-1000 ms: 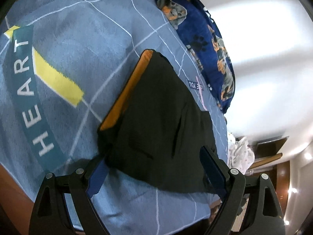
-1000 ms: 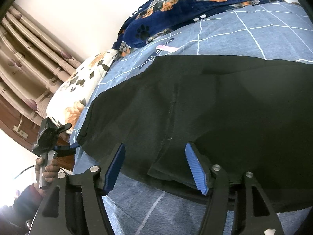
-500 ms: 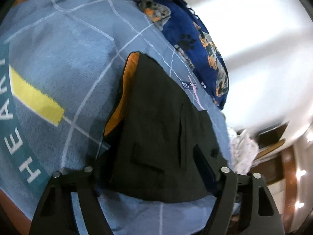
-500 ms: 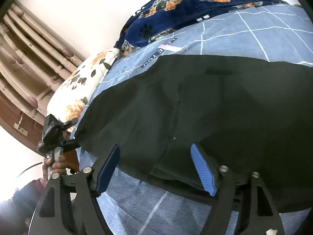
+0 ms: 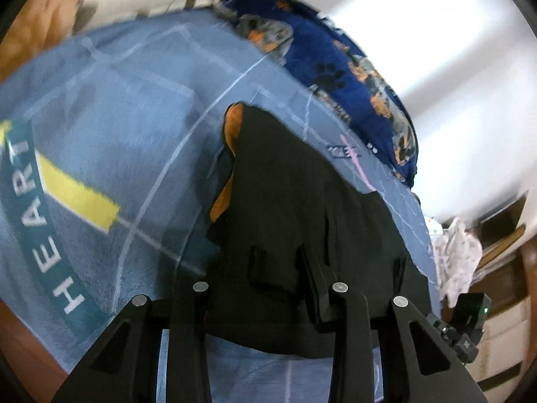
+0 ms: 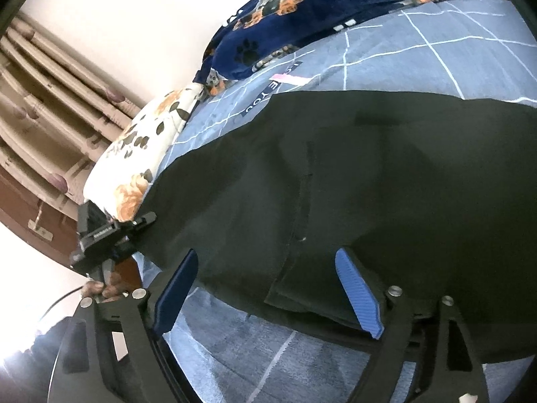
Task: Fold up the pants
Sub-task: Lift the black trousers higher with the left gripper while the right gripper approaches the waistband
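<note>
One pair of dark pants (image 5: 302,208) lies spread on a blue blanket (image 5: 127,127) covering the bed, an orange lining (image 5: 231,127) showing along its far left edge; in the right wrist view the pants (image 6: 352,184) run off the right border, so their full extent cannot be told. The left gripper (image 5: 255,265) has just been closing, its jaws narrowed around a bunched fold at the pants' near hem, though dark fingers against dark cloth make the contact itself hard to read. The right gripper (image 6: 268,292) has just been opening; its blue pads (image 6: 359,295) stand wide apart over the near edge, not pressing it. A navy paw-print blanket (image 6: 302,10) and a floral pillow (image 6: 134,161) sit beyond. The left view is motion-blurred.
</note>
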A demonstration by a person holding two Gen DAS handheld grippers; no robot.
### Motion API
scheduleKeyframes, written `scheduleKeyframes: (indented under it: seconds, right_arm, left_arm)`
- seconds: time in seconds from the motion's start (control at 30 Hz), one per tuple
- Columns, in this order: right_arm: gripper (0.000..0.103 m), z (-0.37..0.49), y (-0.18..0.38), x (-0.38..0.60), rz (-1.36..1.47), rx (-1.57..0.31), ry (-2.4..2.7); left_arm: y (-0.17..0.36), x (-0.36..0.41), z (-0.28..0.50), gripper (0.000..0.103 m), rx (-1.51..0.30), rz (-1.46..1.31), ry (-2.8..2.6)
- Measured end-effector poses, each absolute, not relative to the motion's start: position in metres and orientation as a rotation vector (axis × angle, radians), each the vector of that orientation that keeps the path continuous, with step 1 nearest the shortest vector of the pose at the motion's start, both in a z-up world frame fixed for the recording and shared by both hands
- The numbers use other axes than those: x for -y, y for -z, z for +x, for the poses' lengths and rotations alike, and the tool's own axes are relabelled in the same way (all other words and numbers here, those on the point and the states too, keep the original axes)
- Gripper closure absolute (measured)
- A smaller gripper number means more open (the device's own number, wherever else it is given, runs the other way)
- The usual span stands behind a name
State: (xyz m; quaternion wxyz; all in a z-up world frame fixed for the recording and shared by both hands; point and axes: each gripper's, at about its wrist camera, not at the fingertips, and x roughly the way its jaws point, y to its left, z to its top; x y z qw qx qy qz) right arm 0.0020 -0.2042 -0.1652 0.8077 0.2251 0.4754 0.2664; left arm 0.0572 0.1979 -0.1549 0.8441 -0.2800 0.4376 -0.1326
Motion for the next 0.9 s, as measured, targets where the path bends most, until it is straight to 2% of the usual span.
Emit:
scheduleKeyframes:
  seconds: [0.37, 0.67, 0.9]
  right_arm:
    - [0.018, 0.005, 0.168, 0.208, 0.509, -1.01, -0.595]
    - [0.017, 0.013, 0.171, 0.238, 0.727, -1.007, -0.603]
    - [0.017, 0.016, 0.171, 0.245, 0.792, -1.004, -0.594]
  left_arm:
    - [0.063, -0.13, 0.03, 0.071, -0.688, -0.334, 0.371]
    - [0.041, -0.09, 0.029, 0.073, -0.641, -0.29, 0.411]
    - [0.033, -0.067, 0.023, 0.074, -0.612, -0.255, 0.438]
